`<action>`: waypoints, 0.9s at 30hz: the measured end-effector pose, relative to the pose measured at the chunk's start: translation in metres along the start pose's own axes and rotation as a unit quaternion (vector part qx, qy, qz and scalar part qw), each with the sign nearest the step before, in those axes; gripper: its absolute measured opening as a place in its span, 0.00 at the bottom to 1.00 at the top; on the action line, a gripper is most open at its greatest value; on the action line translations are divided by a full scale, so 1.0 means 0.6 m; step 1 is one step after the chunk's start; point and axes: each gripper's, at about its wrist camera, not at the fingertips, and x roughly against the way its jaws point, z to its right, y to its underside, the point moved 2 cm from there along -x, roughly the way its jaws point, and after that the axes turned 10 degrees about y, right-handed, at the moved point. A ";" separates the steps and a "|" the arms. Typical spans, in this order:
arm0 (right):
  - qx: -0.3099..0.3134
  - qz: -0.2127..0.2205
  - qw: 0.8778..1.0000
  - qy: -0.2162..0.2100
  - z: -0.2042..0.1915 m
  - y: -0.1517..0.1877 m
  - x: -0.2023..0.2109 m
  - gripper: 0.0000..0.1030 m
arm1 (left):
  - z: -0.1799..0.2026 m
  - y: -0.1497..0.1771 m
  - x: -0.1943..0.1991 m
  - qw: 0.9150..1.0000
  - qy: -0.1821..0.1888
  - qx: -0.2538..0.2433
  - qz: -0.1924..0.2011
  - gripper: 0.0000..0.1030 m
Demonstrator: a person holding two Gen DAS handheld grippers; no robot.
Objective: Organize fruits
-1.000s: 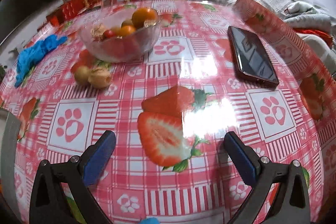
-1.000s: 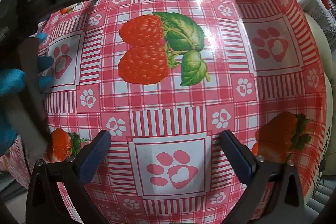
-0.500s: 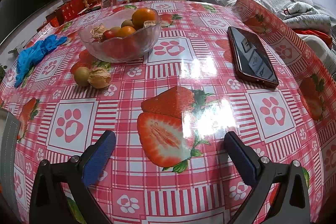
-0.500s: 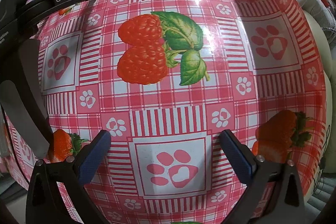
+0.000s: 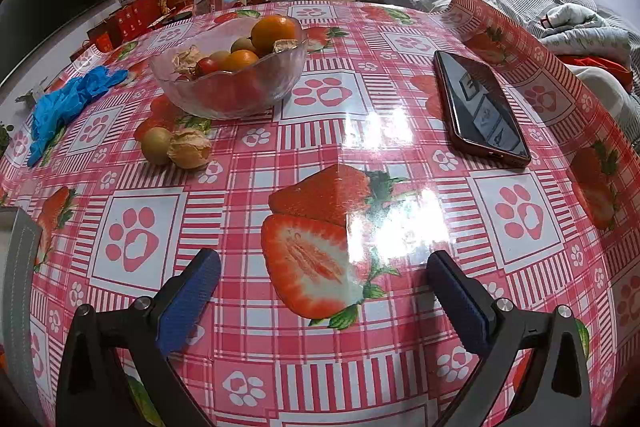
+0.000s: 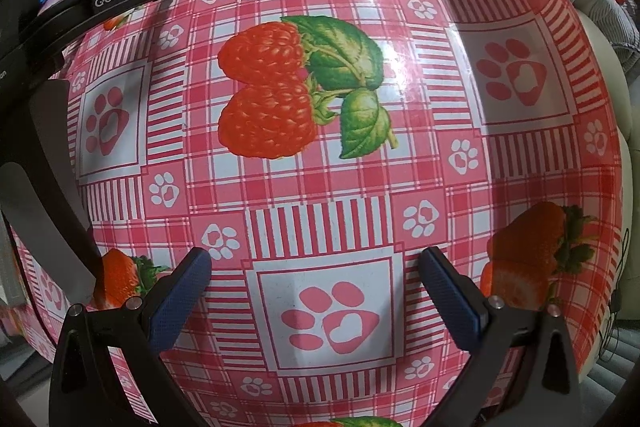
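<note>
Two loose fruits [image 5: 176, 147] lie on the worktop [image 5: 328, 131] beside the glass bowl [image 5: 228, 83]. Your left tongs [image 5: 323, 287] and right tongs [image 6: 314, 283] hover spread and empty. Since a moment ago nothing has shifted, so both fruits await bowling.

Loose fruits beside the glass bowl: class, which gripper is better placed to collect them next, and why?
Probably the left gripper: open, facing the round fruit and husked fruit left of the glass bowl. The right gripper, also open, faces bare tablecloth further away.
</note>
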 end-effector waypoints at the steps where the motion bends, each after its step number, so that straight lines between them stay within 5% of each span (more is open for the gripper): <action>1: -0.001 0.001 1.000 0.000 0.000 0.000 0.000 1.00 | 0.000 0.000 0.000 1.000 0.000 0.000 0.000 1.00; 27: -0.024 -0.011 1.000 0.001 0.001 0.002 0.000 1.00 | 0.000 0.000 0.000 1.000 0.000 0.000 0.000 1.00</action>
